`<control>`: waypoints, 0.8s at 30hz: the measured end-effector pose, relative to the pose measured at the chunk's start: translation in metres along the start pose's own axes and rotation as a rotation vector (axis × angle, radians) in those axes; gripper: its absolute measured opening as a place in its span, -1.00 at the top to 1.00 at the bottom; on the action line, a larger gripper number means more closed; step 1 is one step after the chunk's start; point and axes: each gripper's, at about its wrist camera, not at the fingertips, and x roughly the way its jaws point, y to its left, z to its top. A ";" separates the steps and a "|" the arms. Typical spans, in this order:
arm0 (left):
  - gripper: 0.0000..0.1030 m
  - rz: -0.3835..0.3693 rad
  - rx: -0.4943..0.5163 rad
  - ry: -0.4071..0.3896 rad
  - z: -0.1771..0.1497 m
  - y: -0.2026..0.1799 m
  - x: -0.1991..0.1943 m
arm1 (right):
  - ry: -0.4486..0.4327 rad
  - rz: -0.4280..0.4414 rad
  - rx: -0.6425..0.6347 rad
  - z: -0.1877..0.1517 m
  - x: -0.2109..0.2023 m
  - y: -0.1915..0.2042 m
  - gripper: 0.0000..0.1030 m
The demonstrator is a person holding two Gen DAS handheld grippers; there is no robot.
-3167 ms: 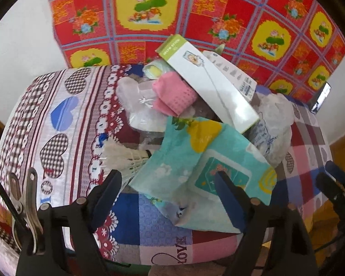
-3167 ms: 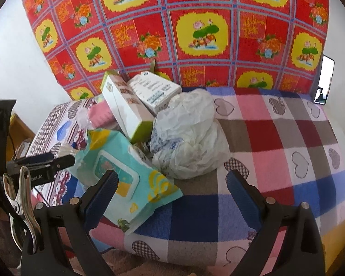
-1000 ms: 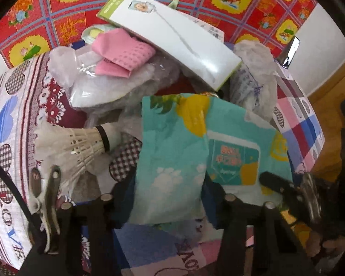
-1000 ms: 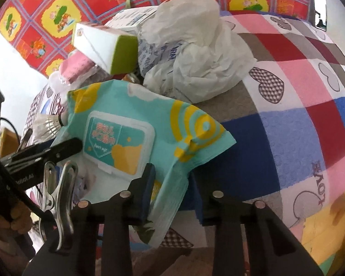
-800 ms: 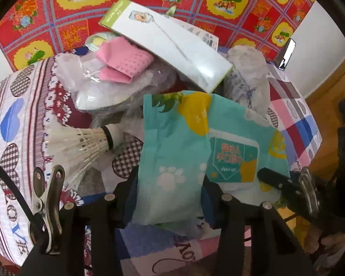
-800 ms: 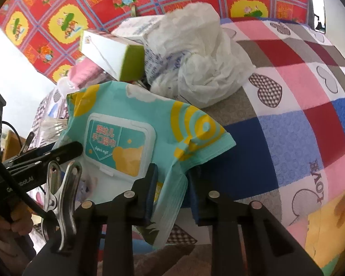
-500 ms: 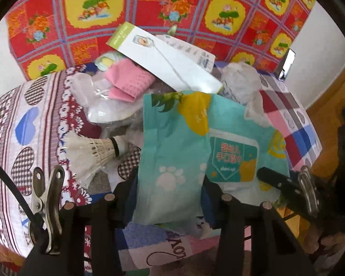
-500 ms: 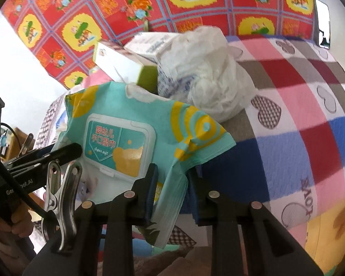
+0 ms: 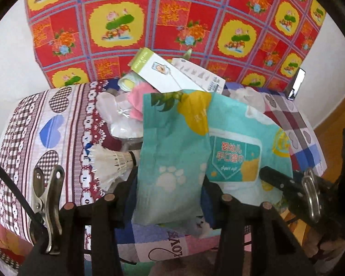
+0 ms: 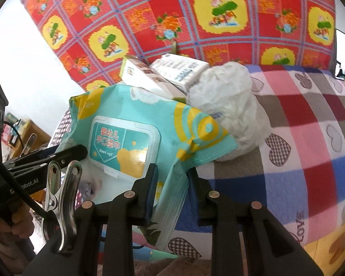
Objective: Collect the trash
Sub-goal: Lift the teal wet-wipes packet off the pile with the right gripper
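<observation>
A teal wet-wipes pack (image 9: 184, 151) with yellow shapes and a lidded flap hangs lifted above the bed. My left gripper (image 9: 170, 195) is shut on its left half, and my right gripper (image 10: 172, 184) is shut on its right edge (image 10: 172, 197). In the right wrist view the pack (image 10: 131, 138) tilts up toward the pile, and the left gripper's black fingers (image 10: 57, 156) reach in from the left. Behind it lie a white crumpled plastic bag (image 10: 230, 110), white boxes (image 9: 163, 73) (image 10: 179, 69), a pink cloth (image 9: 140, 96) and a clear bag (image 9: 117, 117).
A white feather shuttlecock (image 9: 110, 163) lies on the heart-patterned bedspread (image 9: 50, 124) left of the pack. The checked quilt (image 10: 310, 138) stretches right. A red and yellow floral cloth (image 9: 172, 23) hangs on the wall behind. A hand (image 10: 2, 225) holds the left gripper.
Both grippers have risen with the wipes pack held between them. The pack has come up off the bed, and the trash pile and shuttlecock now sit farther off.
</observation>
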 end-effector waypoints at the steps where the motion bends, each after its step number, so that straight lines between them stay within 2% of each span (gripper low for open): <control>1: 0.04 0.006 -0.006 -0.003 0.000 0.000 -0.002 | -0.001 0.006 -0.006 0.002 0.000 0.001 0.49; 13: 0.04 0.106 -0.099 -0.063 -0.010 0.014 -0.027 | 0.004 0.103 -0.107 0.011 0.008 0.024 0.49; 24: 0.04 0.163 -0.236 -0.110 -0.032 0.060 -0.057 | 0.007 0.177 -0.230 0.016 0.016 0.078 0.49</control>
